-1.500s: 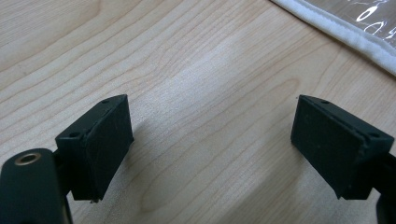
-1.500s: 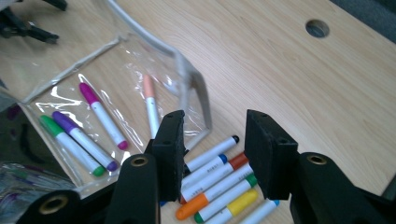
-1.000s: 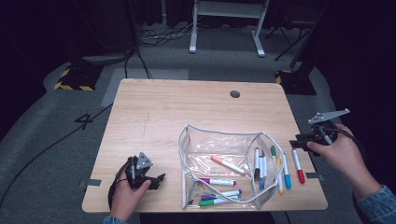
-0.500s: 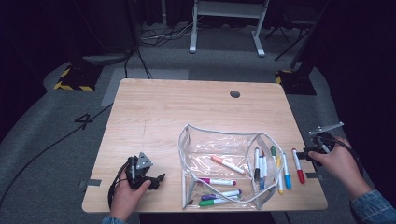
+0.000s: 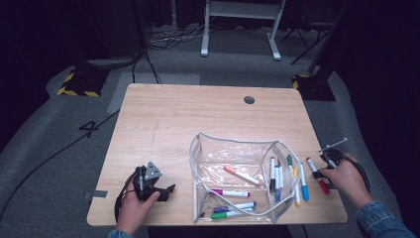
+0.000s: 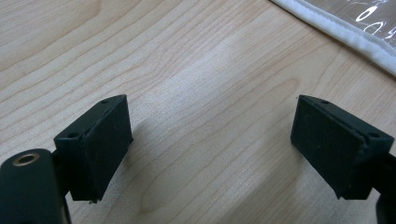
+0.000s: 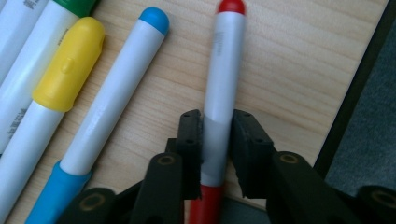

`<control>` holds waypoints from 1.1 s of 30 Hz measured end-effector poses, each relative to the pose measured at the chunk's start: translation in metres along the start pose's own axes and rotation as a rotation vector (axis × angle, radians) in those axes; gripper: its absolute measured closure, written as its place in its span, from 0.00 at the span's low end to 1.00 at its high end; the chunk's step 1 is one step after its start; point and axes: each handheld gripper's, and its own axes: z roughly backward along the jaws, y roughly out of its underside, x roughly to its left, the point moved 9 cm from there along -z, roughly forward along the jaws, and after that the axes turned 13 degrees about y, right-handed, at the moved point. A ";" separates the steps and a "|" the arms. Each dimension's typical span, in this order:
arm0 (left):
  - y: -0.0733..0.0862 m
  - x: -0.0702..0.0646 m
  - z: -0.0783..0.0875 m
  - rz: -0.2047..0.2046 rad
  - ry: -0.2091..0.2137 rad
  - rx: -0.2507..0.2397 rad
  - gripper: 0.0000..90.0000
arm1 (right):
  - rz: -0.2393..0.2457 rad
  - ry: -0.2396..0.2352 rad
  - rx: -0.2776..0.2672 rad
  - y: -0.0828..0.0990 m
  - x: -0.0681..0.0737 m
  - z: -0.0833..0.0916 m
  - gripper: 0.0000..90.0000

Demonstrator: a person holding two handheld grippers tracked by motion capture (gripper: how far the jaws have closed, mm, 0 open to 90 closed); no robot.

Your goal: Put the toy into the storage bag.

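Right claw (image 7: 215, 140) dropped from above table edge onto red marker (image 7: 223, 70); jaws just closed round its barrel.

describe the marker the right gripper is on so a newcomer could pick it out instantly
Start at the clear plastic zip pouch on the light wooden table, then go right past its edge to the loose markers. The red-capped white marker lies last in that row, nearest the table's right edge, between the jaws of the right gripper. Its neighbours are capped blue and yellow; it alone has red ends.
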 end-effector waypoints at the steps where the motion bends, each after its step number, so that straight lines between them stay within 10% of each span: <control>1: 0.000 0.000 0.000 0.000 0.000 0.000 0.14 | -0.016 -0.005 0.013 0.001 0.001 0.001 0.86; 12: 0.000 0.000 0.000 0.000 0.000 0.000 0.14 | -0.027 -0.007 -0.048 -0.008 -0.003 0.024 0.86; 33: 0.000 0.000 0.000 0.000 0.000 0.000 0.14 | 0.124 -0.108 -0.246 -0.040 0.033 0.124 0.86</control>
